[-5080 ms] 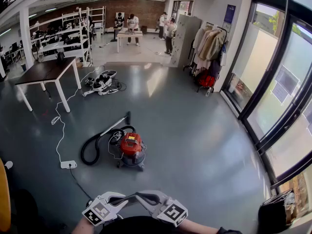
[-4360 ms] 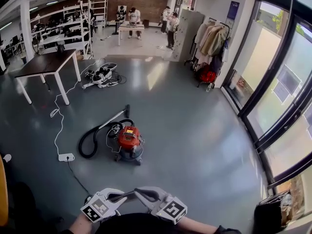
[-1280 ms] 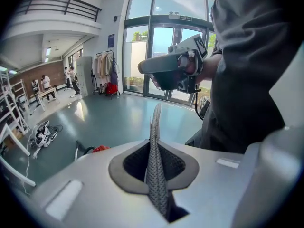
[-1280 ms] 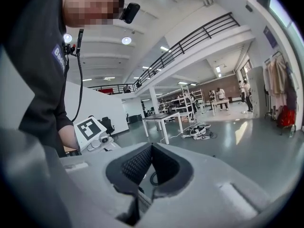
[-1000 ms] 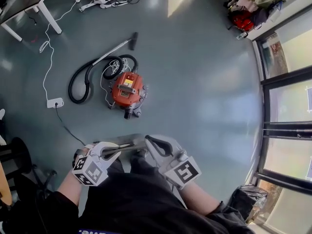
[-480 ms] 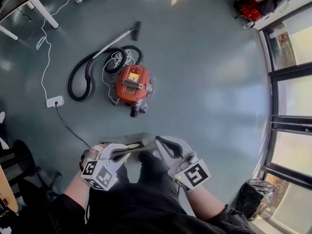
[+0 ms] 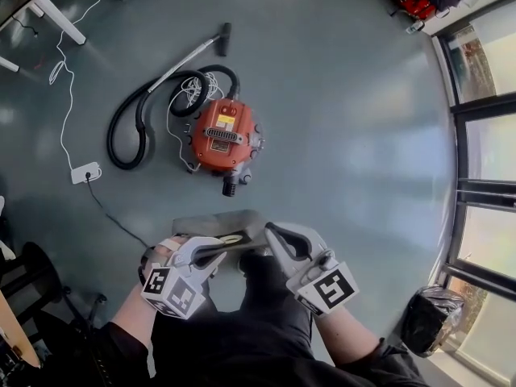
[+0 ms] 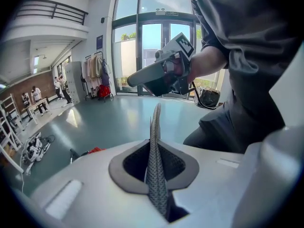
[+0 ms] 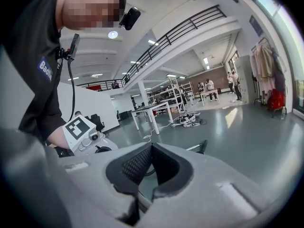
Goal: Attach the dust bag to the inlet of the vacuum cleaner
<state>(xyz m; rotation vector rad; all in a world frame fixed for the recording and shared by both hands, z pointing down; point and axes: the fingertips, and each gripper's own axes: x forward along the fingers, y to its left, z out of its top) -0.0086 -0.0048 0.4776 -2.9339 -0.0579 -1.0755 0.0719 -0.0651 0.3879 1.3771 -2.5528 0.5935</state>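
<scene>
The red vacuum cleaner (image 7: 219, 135) stands on the grey floor ahead, lid on, with its black hose (image 7: 121, 127) curled to its left. The grey dust bag (image 7: 211, 222) hangs flat between my grippers, just short of the vacuum. My left gripper (image 7: 242, 242) is shut on the bag. In the left gripper view the bag's dotted fabric (image 8: 155, 122) stands edge-on out of the closed left gripper (image 8: 153, 170). My right gripper (image 7: 272, 230) is shut at the bag's right end; whether it pinches the bag is unclear. In its own view the right gripper (image 9: 151, 151) shows no fabric.
A wand (image 7: 189, 55) runs from the hose toward the top. A white power strip (image 7: 85, 172) and its cable lie at the left, and a table leg (image 7: 48, 10) stands at the upper left. Glass doors (image 7: 484, 135) line the right, with a black bag (image 7: 427, 321) below them.
I have come closer to the vacuum and now look more steeply down on it. Both grippers have sunk toward the floor with the bag still between them, jaws unchanged.
</scene>
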